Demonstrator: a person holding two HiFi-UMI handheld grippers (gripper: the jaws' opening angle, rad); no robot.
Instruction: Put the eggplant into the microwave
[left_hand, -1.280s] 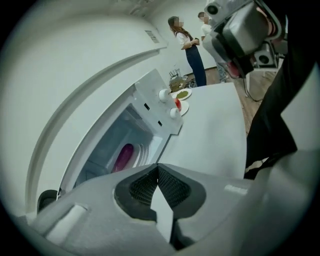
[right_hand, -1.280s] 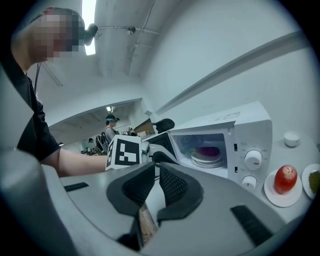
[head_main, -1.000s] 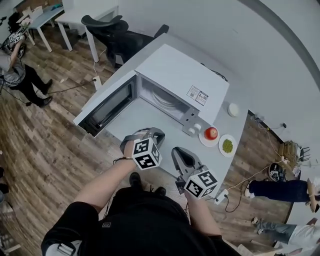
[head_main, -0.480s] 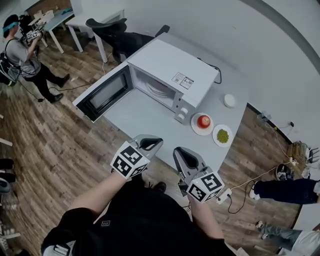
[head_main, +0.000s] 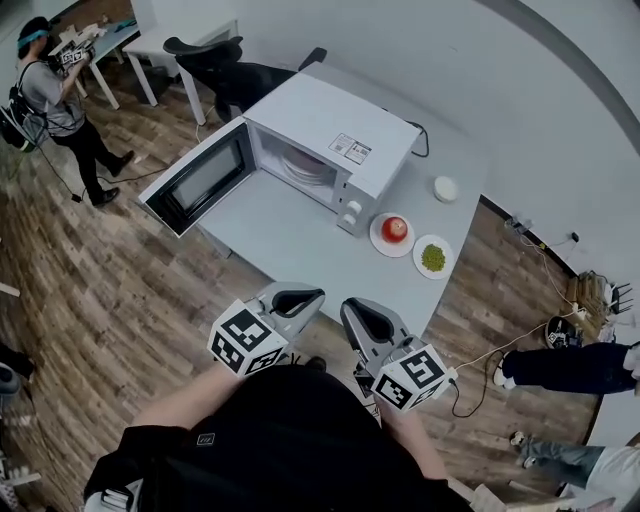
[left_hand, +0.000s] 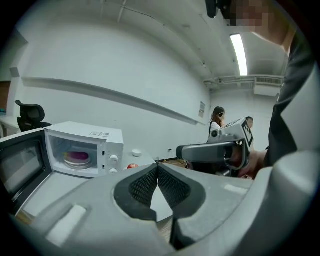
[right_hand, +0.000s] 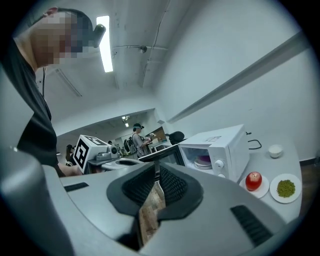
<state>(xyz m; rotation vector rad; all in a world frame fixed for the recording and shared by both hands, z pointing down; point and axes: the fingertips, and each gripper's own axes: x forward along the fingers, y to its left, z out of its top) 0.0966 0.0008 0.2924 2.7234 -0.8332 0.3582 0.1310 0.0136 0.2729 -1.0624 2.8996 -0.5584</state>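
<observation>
The white microwave (head_main: 335, 135) stands on the grey table (head_main: 285, 235) with its door (head_main: 195, 180) swung wide open to the left. A purple eggplant (left_hand: 76, 156) lies on a plate inside the cavity, also visible in the right gripper view as the eggplant (right_hand: 204, 160). My left gripper (head_main: 316, 294) and right gripper (head_main: 348, 306) hover side by side off the table's near edge, over the wood floor, well short of the microwave. Both are shut with nothing between the fingers; the left gripper (left_hand: 157, 167) and right gripper (right_hand: 157, 170) show their pads closed together.
Right of the microwave sit a red apple (head_main: 395, 228) on a small plate, a plate of green food (head_main: 433, 257) and a small white bowl (head_main: 445, 188). A black office chair (head_main: 235, 70) stands behind the table. A person (head_main: 55, 100) stands far left; a cable (head_main: 490, 352) trails on the floor.
Both grippers have drawn back from the table toward my body and now hang over the floor. The microwave sits farther away in the head view. Its door stays open.
</observation>
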